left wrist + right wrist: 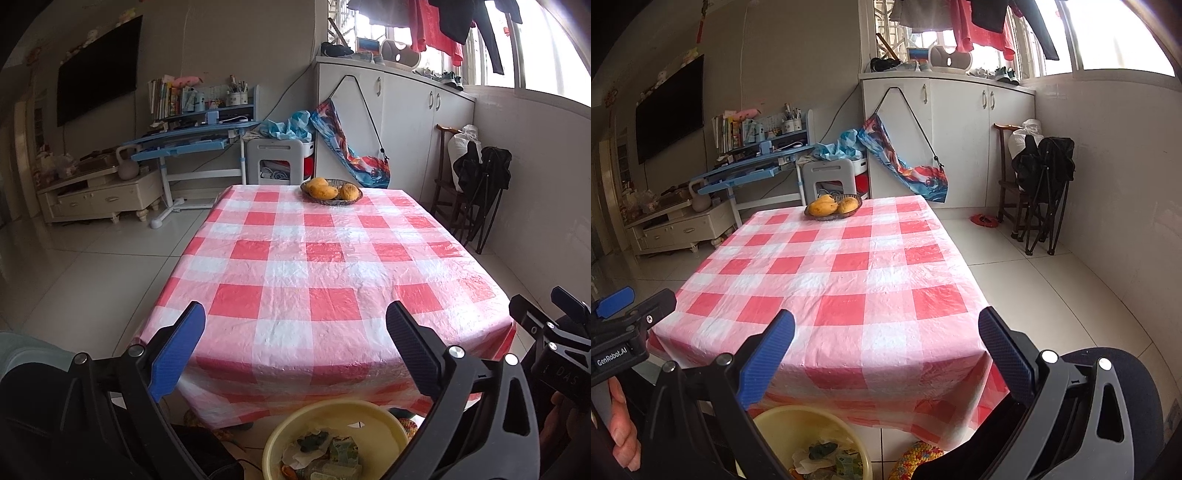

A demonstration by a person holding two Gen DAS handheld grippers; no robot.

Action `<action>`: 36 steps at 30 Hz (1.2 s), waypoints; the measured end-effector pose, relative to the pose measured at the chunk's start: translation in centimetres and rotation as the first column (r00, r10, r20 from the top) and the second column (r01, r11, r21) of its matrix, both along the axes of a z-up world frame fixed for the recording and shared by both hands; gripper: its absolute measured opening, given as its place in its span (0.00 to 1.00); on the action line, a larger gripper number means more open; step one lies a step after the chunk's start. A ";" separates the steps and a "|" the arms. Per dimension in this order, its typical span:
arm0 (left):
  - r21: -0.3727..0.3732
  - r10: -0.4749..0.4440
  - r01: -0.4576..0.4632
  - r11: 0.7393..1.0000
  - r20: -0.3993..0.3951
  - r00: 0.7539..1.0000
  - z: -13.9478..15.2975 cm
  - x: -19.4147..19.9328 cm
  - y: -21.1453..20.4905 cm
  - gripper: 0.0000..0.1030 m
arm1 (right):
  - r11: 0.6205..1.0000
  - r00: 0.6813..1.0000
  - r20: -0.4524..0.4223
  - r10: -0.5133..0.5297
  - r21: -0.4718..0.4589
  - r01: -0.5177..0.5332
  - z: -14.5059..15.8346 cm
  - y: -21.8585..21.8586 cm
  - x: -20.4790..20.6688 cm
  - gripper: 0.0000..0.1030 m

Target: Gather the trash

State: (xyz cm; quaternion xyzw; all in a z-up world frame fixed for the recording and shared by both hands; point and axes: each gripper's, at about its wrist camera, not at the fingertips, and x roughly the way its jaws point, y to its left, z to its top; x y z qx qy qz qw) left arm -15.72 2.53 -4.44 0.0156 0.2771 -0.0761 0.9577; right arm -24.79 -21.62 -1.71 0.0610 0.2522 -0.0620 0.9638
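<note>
A yellow basin (384, 419) sits on the floor below the table's near edge and holds trash (332, 450): crumpled paper, a green carton, wrappers. It also shows in the right wrist view (798, 417) with the trash (831, 458). My left gripper (295, 325) is open and empty, held above the basin in front of the table. My right gripper (886, 328) is open and empty, to the right of the left one. The table (325, 266) has a red and white checked cloth.
A basket of mangoes (331, 191) stands at the table's far edge, also seen in the right wrist view (833, 207). A folded black chair (1045, 184) stands by the right wall. A blue desk (192, 140) and a white cabinet (399, 122) stand behind.
</note>
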 end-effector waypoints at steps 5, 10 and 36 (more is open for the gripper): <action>-0.003 0.006 -0.006 1.000 -0.006 1.000 -0.1 0.0 0.0 0.93 | 1.000 1.000 -0.007 0.000 0.002 0.000 -0.1 0.0 0.1 0.93; -0.016 0.013 -0.013 1.000 -0.012 1.000 -0.1 0.1 0.1 0.93 | 1.000 1.000 -0.014 0.001 -0.001 -0.001 -0.2 0.0 0.2 0.93; -0.060 0.052 -0.053 0.997 -0.012 0.999 0.7 0.4 1.0 0.93 | 0.999 0.999 -0.040 0.013 -0.041 -0.014 -0.6 0.6 0.4 0.92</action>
